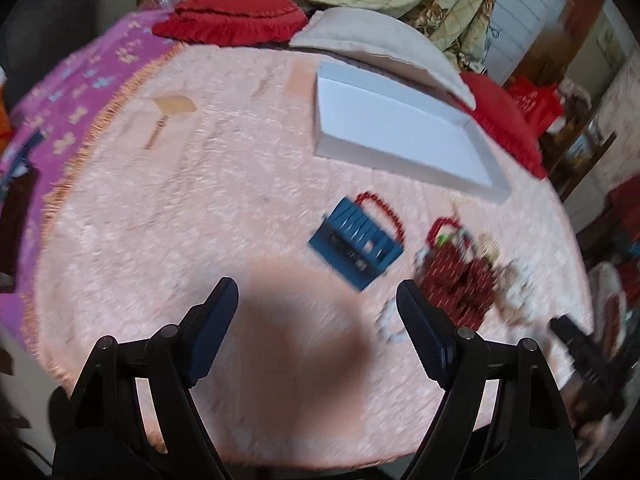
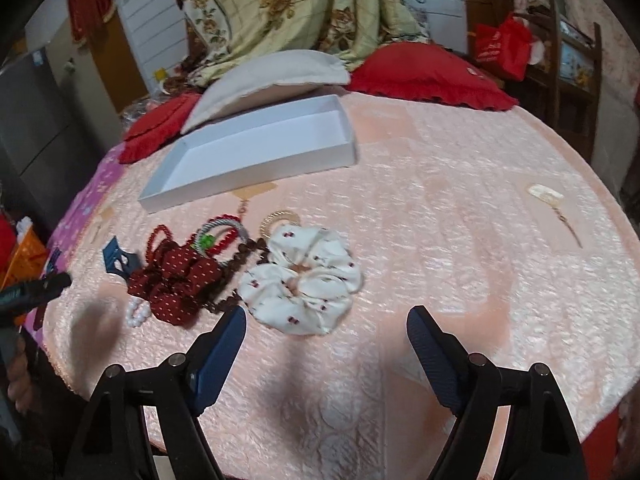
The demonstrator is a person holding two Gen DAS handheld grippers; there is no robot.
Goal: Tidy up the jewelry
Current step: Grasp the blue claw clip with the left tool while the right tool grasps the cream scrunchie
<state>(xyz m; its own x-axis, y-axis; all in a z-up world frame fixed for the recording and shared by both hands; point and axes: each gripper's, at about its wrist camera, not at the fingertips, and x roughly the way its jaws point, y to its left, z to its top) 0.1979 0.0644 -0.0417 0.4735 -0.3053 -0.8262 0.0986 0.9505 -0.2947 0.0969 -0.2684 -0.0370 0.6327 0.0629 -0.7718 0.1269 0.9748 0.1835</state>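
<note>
A pile of accessories lies on the pink bedspread: a blue hair claw [image 1: 355, 243] [image 2: 117, 261], a dark red dotted scrunchie [image 1: 460, 280] [image 2: 176, 284], a white floral scrunchie [image 2: 305, 280], red bead bracelets [image 2: 220, 240], brown beads [image 2: 244, 252], a gold ring [image 2: 278, 218] and white pearls [image 2: 136, 312]. An empty white tray [image 1: 400, 136] [image 2: 256, 148] sits beyond them. My left gripper [image 1: 316, 296] is open and empty, short of the claw. My right gripper [image 2: 326, 324] is open and empty, just in front of the white scrunchie.
A cream pillow [image 2: 272, 76] and red cushions [image 2: 432, 72] [image 1: 232, 20] lie behind the tray. A purple blanket [image 1: 72, 100] borders the left. A small gold piece [image 2: 554, 204] lies far right. The other gripper shows at the view edges [image 1: 580, 352] [image 2: 32, 292].
</note>
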